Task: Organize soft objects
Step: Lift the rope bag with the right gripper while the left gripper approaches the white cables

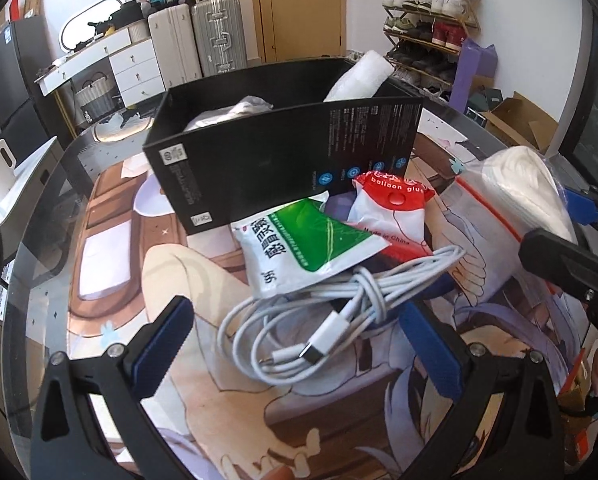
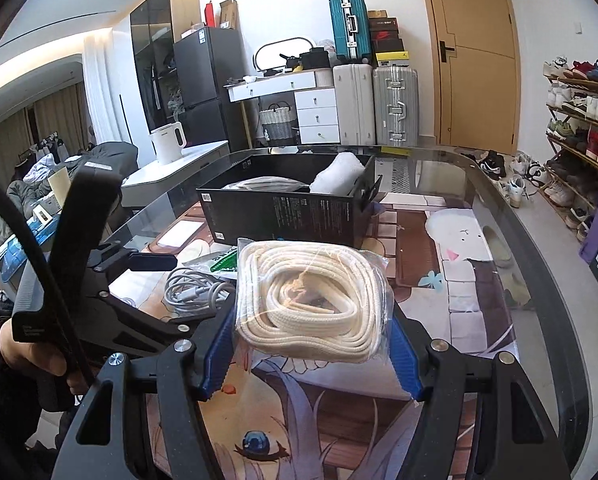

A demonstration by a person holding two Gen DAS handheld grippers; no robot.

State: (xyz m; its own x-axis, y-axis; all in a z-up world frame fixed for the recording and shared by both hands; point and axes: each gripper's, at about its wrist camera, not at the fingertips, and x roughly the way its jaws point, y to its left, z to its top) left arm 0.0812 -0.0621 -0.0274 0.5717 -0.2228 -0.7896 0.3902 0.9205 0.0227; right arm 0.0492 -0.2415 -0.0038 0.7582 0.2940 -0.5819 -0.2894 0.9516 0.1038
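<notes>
My right gripper (image 2: 313, 356) is shut on a clear zip bag of cream cord (image 2: 311, 300) and holds it above the mat; the bag also shows in the left wrist view (image 1: 515, 196). My left gripper (image 1: 299, 344) is open, its fingers either side of a coiled white USB cable (image 1: 319, 320) lying on the mat. A green-and-white sachet (image 1: 307, 244) and a red-and-white balloon glue packet (image 1: 391, 208) lie just beyond the cable. An open black box (image 1: 259, 160) behind them holds a white foam roll (image 1: 359, 76) and a pale packet (image 1: 235, 112).
The things lie on an anime-print mat (image 2: 459, 280) on a glass table with a curved edge (image 2: 539, 248). Around it stand a shoe rack (image 2: 579, 120), suitcases (image 2: 391, 108), a white dresser (image 2: 295, 100) and a kettle (image 2: 167, 140).
</notes>
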